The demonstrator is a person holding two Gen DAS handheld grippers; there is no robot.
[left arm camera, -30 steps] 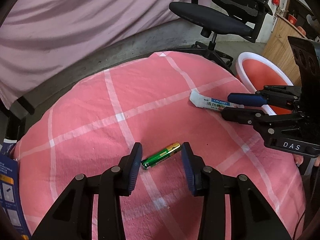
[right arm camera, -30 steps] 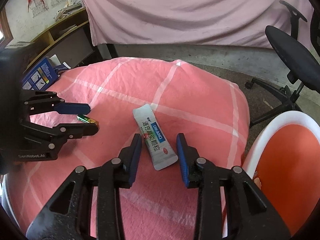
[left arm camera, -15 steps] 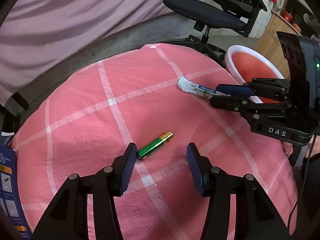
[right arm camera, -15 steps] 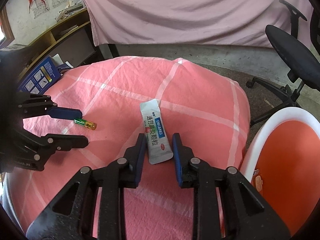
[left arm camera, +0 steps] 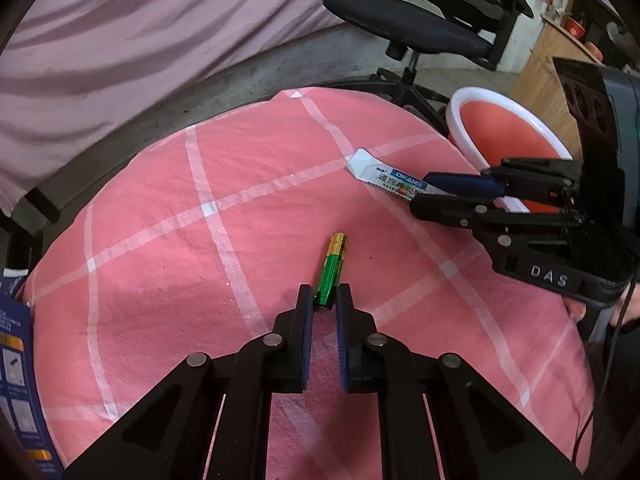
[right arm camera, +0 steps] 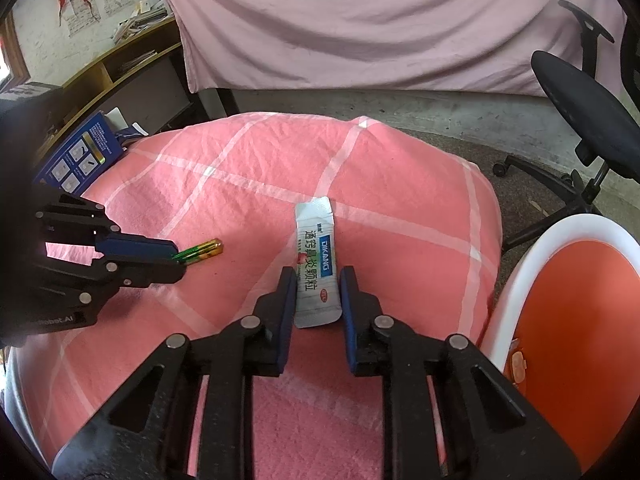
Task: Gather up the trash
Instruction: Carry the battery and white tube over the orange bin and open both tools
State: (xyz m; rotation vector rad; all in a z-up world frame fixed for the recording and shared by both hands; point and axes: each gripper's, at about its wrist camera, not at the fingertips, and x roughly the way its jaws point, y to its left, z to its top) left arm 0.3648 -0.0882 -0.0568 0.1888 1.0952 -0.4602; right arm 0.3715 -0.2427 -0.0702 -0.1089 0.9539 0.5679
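Observation:
A green and gold battery [left arm camera: 333, 270] lies on the pink checked cloth [left arm camera: 208, 208]. My left gripper [left arm camera: 323, 294] is shut on its green end, gold tip pointing away; it also shows in the right wrist view [right arm camera: 200, 252]. A white sachet with blue DIKANG label [right arm camera: 316, 264] lies flat on the cloth. My right gripper [right arm camera: 318, 278] has closed on the sachet's two long edges. The sachet's far end shows in the left wrist view [left arm camera: 380, 172], its near end between the right fingers [left arm camera: 460, 186].
An orange bin with a white rim [right arm camera: 576, 320] stands right of the cloth; it also shows in the left wrist view [left arm camera: 504, 128]. A black office chair [left arm camera: 420, 28] stands behind. A blue box [right arm camera: 80, 156] lies at the left edge. A pink curtain [right arm camera: 360, 20] hangs behind.
My left gripper closed from wide open onto the battery, which turned to point away. My right gripper moved forward along the sachet and narrowed onto it.

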